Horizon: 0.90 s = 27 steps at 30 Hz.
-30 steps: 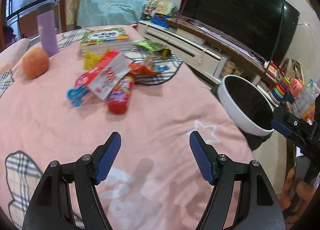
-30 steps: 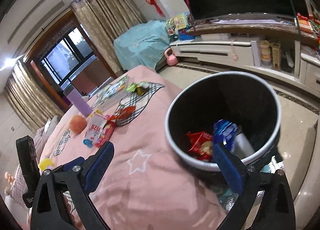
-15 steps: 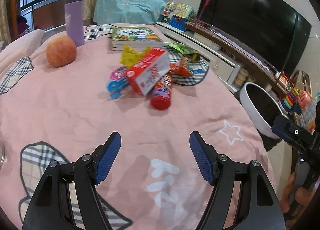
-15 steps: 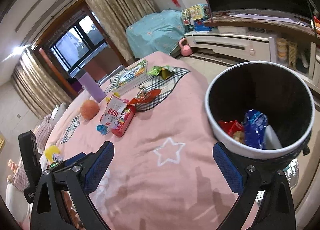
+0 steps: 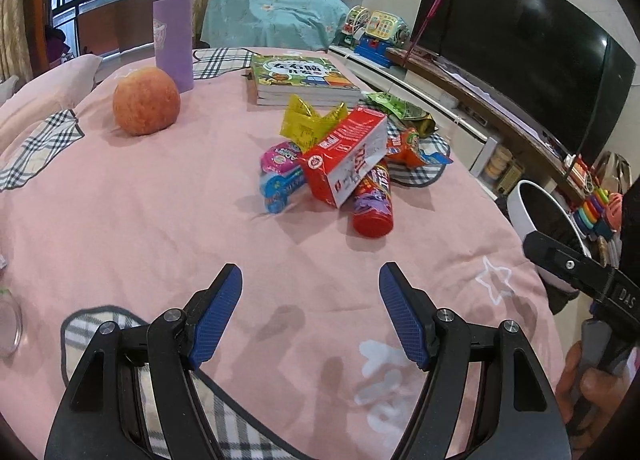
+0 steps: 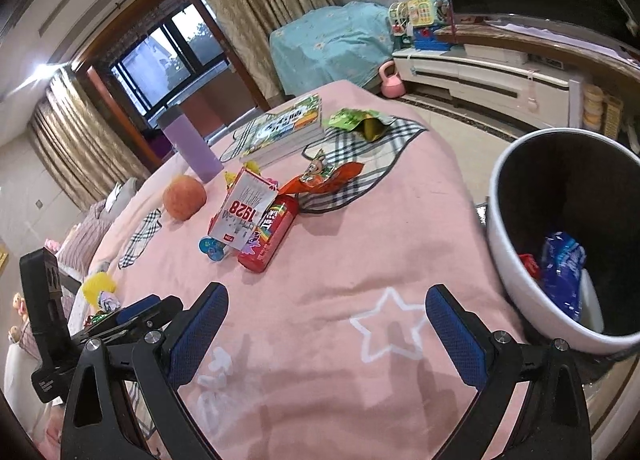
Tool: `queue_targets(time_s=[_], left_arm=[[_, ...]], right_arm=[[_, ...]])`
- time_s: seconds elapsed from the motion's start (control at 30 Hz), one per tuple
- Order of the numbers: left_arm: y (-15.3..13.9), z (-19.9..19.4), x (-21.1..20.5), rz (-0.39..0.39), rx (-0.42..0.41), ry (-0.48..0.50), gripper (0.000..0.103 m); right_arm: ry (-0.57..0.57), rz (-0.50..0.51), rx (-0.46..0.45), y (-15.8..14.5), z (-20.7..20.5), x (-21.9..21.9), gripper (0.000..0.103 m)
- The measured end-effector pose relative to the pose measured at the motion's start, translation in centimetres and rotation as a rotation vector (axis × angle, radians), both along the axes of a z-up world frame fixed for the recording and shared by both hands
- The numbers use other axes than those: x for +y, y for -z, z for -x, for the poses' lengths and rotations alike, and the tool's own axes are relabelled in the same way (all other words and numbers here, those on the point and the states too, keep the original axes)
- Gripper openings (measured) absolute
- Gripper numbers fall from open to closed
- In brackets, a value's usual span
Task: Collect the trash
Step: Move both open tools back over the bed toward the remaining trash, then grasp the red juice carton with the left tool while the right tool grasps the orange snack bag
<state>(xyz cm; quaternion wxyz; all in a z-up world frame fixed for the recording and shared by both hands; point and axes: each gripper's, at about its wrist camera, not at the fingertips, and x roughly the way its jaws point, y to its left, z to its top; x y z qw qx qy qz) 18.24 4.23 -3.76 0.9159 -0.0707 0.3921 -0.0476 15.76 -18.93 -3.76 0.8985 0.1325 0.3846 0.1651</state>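
Note:
A heap of trash lies mid-table: a red and white carton (image 5: 346, 158) (image 6: 242, 212) over a red tube (image 5: 372, 204) (image 6: 270, 238), a yellow wrapper (image 5: 308, 124), a pink and blue packet (image 5: 280, 172), an orange wrapper (image 5: 412, 146) (image 6: 324, 176) and a green bag (image 5: 396, 108) (image 6: 360, 122). A white bin with a black inside (image 6: 568, 236) (image 5: 536, 212) stands off the table's right edge and holds a blue packet (image 6: 562, 268) and a red wrapper. My left gripper (image 5: 310, 312) is open and empty, short of the heap. My right gripper (image 6: 326, 324) is open and empty over the pink cloth, left of the bin.
An apple (image 5: 146, 100), a purple tumbler (image 5: 173, 46) and a stack of books (image 5: 300, 80) stand on the pink tablecloth (image 5: 160, 220) behind the heap. A TV and low cabinet (image 5: 500, 60) run along the right wall. A glass rim (image 5: 10, 326) shows at the left edge.
Both grippers have swung left, from the bin toward the table. The trash heap has come nearer the middle of both views and the bin has slid to the right edge. Both stayed open.

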Motion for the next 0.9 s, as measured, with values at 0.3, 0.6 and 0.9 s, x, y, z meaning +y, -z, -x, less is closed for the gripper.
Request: queue_targets(time_s=[0.3,0.6,0.9], left_arm=[[-0.6,-3.1,0.1,-0.015,-0.012,0.017,0.073],[-0.5,-7.2,-0.3,-0.014,-0.011,0.05,0.073],[0.6,-9.8,-0.7,0.02,0.015,0.081,0.072]], right_arm=[[0.003,-0.02,0.029,0.4,-3.7,0.7,0.094],[0.038,-0.097,0.073,1.1,-9.0,0.5,0.069],[0.044,-0.195,0.162,3.7,-13.3,0.0,0.037]])
